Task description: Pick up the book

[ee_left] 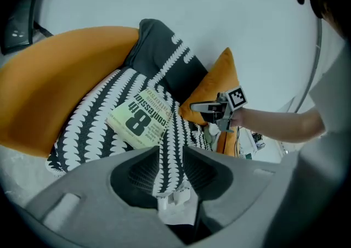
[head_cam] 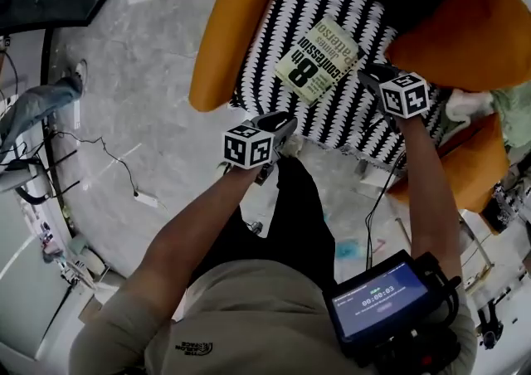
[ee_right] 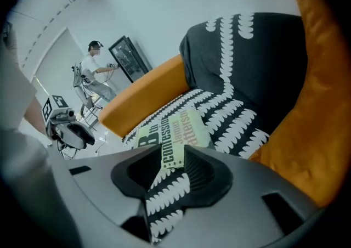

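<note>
- Two sets of jaws, both spread, neither pinching anything. Only the striped throw (ee_left: 88, 131) shows through the gap of the left gripper (ee_left: 167, 165). The gap of the right gripper (ee_right: 173, 173) frames throw and the near corner of the book (ee_right: 175, 129).
- The book lies flat and cover up on the throw, which is draped over the seat of an orange chair (head_cam: 228, 25). Neither tool touches it.
- In the head view the right gripper sits near the book's right edge. The left hangs at the seat's front edge, short of the book.
- An orange cushion (head_cam: 465, 25) rests on the chair's right side.
- Progress looks to be at the approach stage only. Closing on the book and lifting it are not yet done.
</note>
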Demonstrator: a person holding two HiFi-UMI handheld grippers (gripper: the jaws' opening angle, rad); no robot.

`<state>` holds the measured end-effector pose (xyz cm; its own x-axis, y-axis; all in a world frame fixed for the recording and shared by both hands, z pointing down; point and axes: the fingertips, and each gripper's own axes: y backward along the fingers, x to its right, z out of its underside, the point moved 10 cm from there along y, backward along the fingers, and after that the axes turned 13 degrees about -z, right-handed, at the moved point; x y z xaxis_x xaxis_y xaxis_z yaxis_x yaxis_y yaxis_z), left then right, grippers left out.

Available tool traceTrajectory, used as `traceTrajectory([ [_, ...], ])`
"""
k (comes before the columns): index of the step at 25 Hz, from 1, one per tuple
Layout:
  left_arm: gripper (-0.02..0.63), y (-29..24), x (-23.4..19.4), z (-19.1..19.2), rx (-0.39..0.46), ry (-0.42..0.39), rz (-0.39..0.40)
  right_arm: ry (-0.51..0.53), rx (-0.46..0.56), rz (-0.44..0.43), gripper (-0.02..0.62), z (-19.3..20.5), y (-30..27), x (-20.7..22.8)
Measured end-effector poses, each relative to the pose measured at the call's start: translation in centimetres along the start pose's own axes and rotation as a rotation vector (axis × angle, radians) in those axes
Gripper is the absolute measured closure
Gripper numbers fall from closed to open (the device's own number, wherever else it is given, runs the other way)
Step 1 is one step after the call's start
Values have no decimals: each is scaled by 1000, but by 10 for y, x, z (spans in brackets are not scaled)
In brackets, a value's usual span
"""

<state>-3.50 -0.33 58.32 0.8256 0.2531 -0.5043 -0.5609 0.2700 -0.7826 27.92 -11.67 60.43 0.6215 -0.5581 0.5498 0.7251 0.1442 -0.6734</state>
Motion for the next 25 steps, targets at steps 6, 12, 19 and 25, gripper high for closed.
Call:
traceTrajectory([
  [6,479,-55,-23,1,12,53,-32,18,-42,34,444,-1,-40,64],
  [12,462,-81,-33,4,25,123,-86,-6,-59,23,418,-1,-56,97],
  [19,459,-106,-47,17,20,210,-59,-100,-21,-70,419,4,-68,109],
  [25,460,-114,-56,10,17,387,-30,-127,6,-105,448,-4,-65,99],
])
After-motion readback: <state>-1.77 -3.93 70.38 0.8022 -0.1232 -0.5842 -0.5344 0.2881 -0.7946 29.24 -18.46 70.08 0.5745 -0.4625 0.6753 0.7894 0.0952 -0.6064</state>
